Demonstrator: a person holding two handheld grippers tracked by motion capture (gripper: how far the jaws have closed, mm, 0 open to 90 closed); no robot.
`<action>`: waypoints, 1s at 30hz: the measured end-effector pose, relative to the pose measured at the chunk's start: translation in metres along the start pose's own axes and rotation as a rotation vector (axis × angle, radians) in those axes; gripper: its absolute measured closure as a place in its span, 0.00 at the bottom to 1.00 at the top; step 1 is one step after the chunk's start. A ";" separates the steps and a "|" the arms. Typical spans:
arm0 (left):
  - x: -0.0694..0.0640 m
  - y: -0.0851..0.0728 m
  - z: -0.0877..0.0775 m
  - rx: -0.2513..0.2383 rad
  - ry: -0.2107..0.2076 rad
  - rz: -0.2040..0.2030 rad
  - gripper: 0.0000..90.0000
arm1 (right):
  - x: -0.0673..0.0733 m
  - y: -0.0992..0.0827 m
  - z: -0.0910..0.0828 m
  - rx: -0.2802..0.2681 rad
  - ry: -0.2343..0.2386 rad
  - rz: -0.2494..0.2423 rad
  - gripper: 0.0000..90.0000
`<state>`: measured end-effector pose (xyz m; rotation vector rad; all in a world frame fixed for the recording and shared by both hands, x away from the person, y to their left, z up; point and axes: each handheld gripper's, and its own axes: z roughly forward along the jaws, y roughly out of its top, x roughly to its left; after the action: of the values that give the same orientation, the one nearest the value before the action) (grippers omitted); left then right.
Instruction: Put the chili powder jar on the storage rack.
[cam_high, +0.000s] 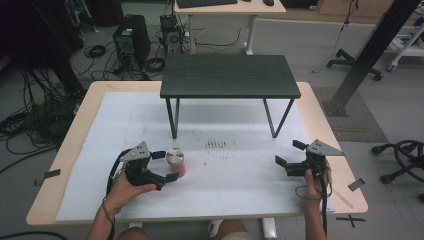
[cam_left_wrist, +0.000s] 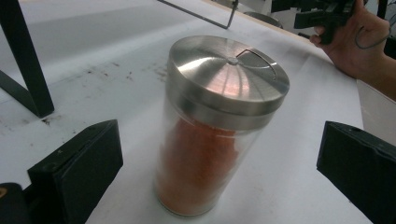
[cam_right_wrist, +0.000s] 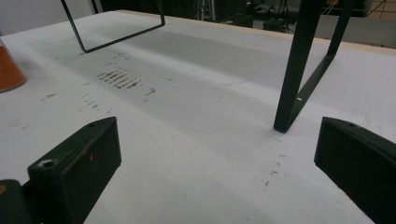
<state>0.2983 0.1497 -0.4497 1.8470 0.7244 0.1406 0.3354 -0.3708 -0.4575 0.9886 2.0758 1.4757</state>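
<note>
My left gripper (cam_high: 165, 165) has its fingers (cam_left_wrist: 77, 165) spread wide and released, one on each side of the spice jar (cam_left_wrist: 219, 126), with a clear gap to the glass on both sides and no contact that I can see. In the left gripper view the jar sits almost dead centre between them, a little farther out than the tips, so I judge a short push forward comes before any squeeze. Its long axis is upright: it stands on its base on the worktop (cam_high: 235, 180), steel lid (cam_left_wrist: 228, 74) on top, orange powder filling the glass below. That means the fingers should meet the round wall from the sides, below the lid.

From above, the jar (cam_high: 175, 159) stands left of centre, in front of the small black table (cam_high: 227, 75) and well apart from its legs.

My right gripper (cam_high: 290, 156) is well off to the other side, fingers (cam_right_wrist: 79, 161) also released and holding nothing, over bare white cover. The left hand (cam_high: 127, 187) is plainly the nearer one.
</note>
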 end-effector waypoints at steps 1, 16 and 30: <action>0.000 0.000 0.000 0.000 0.000 0.000 0.01 | 0.000 0.000 0.000 0.000 0.000 0.000 0.00; 0.000 -0.001 0.012 0.006 0.000 -0.006 0.01 | 0.000 0.000 -0.001 -0.006 0.000 0.002 0.00; 0.000 0.001 0.019 0.012 0.001 -0.003 0.01 | 0.000 0.000 -0.002 -0.014 -0.001 0.005 0.00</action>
<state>0.3066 0.1341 -0.4564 1.8569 0.7302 0.1350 0.3341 -0.3722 -0.4571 0.9897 2.0613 1.4901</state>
